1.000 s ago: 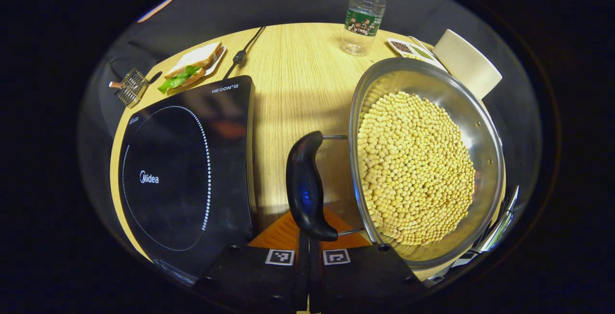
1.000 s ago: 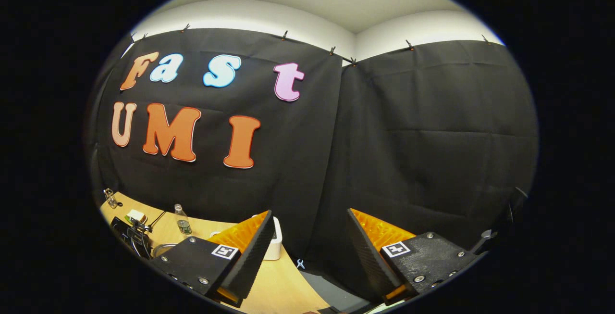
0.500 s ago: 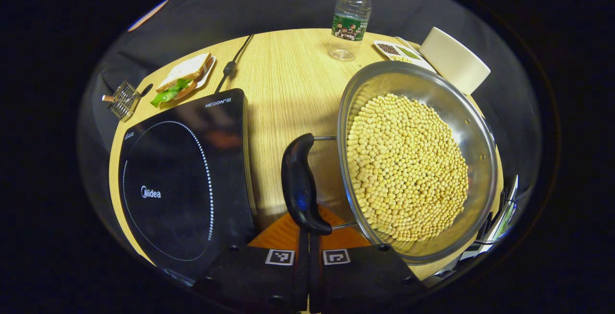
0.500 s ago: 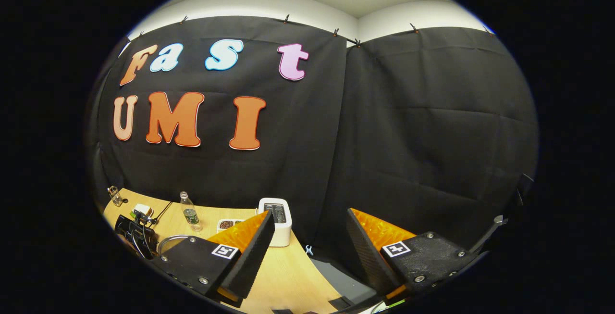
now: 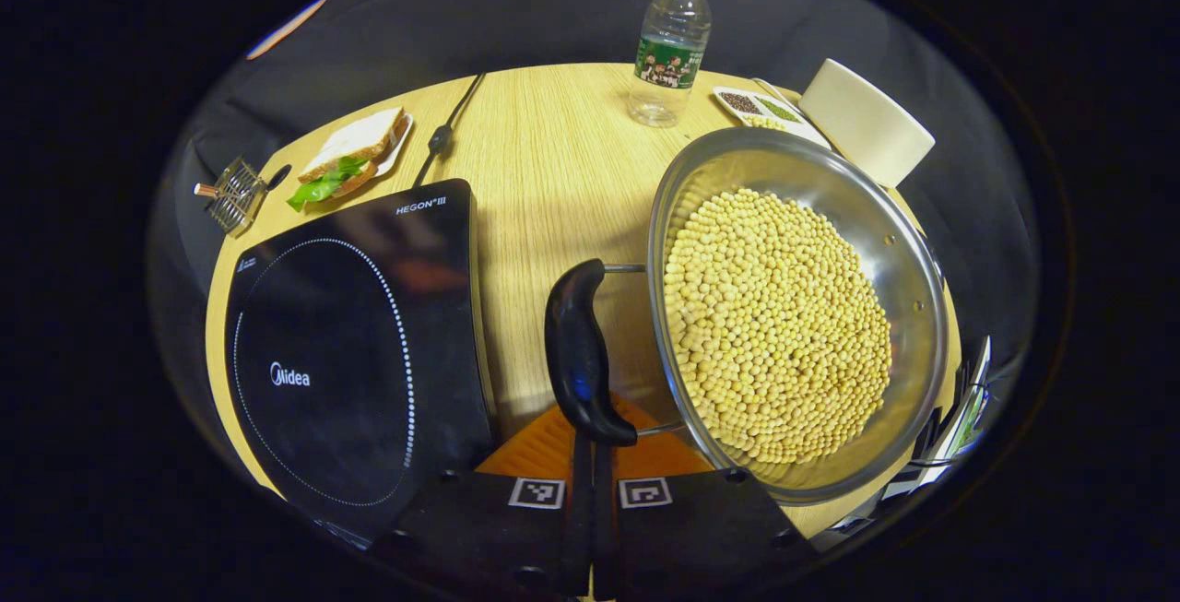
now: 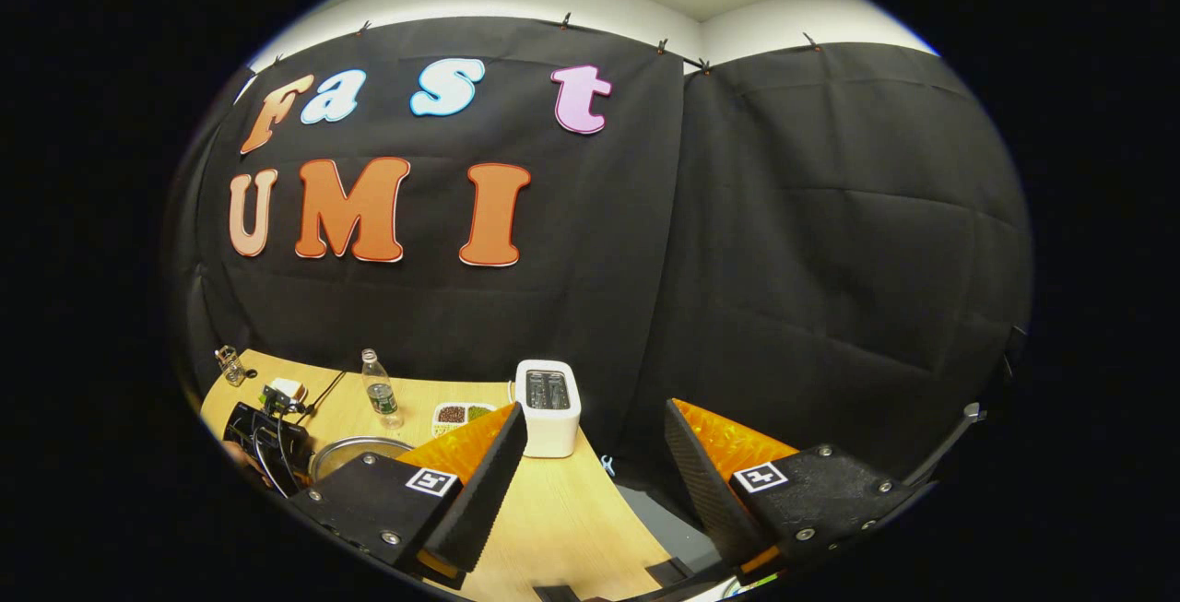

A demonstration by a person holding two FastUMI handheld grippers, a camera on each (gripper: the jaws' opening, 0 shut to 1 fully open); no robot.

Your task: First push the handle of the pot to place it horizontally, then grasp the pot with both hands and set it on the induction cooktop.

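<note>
A steel pot [image 5: 908, 242] full of yellow beans sits on the wooden table [image 5: 553, 150], right of the black induction cooktop [image 5: 341, 353]. Its black handle [image 5: 579, 353] lies level beside the rim on two metal rods, between pot and cooktop. My left gripper [image 5: 591, 459] is shut, its tips meeting right at the handle's near end; whether they touch it I cannot tell. In the right gripper view, my right gripper [image 6: 595, 482] stands open and empty high over the table's right end, far from the pot [image 6: 355, 448].
At the back stand a water bottle [image 5: 668, 53], a small dish of grains [image 5: 761, 107] and a white toaster [image 5: 867, 118]. A sandwich on a plate [image 5: 346, 155], a wire basket [image 5: 230, 192] and the cooktop's cord [image 5: 442, 127] lie at the far left.
The left gripper has drawn back a little, staying shut at the handle's end. The right gripper has tipped downward, bringing the toaster, dish and pot into its view.
</note>
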